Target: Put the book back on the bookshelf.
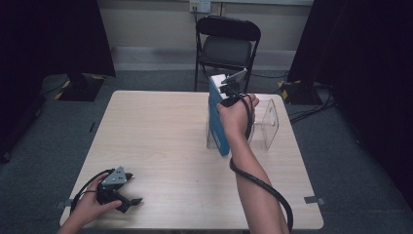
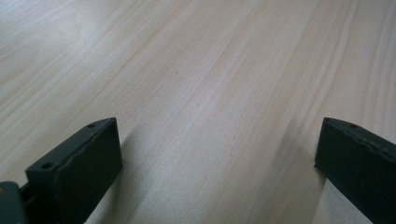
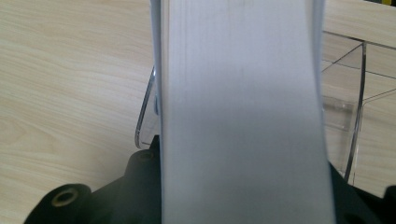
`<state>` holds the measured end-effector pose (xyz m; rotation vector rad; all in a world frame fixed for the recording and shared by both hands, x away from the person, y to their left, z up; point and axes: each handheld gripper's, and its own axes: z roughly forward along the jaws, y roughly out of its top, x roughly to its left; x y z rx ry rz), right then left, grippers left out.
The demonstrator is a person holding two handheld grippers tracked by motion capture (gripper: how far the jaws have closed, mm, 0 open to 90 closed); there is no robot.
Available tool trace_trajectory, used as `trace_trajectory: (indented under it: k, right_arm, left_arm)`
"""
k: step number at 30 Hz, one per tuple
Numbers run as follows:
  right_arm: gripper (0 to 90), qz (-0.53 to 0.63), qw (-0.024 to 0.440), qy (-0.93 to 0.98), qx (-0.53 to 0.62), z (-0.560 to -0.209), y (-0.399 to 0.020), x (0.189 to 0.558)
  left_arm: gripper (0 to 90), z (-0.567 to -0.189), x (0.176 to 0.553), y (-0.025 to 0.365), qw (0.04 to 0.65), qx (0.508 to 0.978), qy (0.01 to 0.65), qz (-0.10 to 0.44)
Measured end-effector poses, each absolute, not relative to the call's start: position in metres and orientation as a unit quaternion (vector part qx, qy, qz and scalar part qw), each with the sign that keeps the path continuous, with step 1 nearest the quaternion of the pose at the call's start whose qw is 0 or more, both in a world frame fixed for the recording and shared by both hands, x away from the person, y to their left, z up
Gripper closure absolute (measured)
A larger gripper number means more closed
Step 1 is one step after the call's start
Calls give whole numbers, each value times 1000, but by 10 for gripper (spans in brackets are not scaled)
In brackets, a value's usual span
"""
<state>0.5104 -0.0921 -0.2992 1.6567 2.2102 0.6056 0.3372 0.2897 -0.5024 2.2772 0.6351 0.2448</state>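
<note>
While the right tool is raised over the far right part of the bench, its jaws are clamped on a thick book with a blue cover, gripping it across the thickness of the page block near the top edge. From the high view, the book stands upright on its lower edge, tilted a little, with that lower end at the left wall of a clear plastic holder that sits on the bench near the right edge; whether the book is already inside the holder or just against its wall I cannot tell. Seen from the right gripper view, the pale page edges of the book rise between the black jaws, with the bench surface to the left and the transparent walls of the holder showing on both sides behind it.

Near the front left corner of the bench, the left tool rests low in the person's left hand, well apart from the book. Its jaws stand wide apart, and in the left gripper view only bare wood grain lies between them
</note>
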Motion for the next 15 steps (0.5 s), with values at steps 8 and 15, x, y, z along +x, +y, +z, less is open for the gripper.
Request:
trace_trajectory:
  k: [8, 15]
  right_arm:
    - [605, 211, 156, 774, 576, -299, -92, 510]
    - [582, 223, 159, 775, 569, -300, -92, 509]
  left_arm:
    - [0, -503, 336, 290, 377, 888, 246, 97]
    - [1, -503, 336, 290, 376, 888, 246, 97]
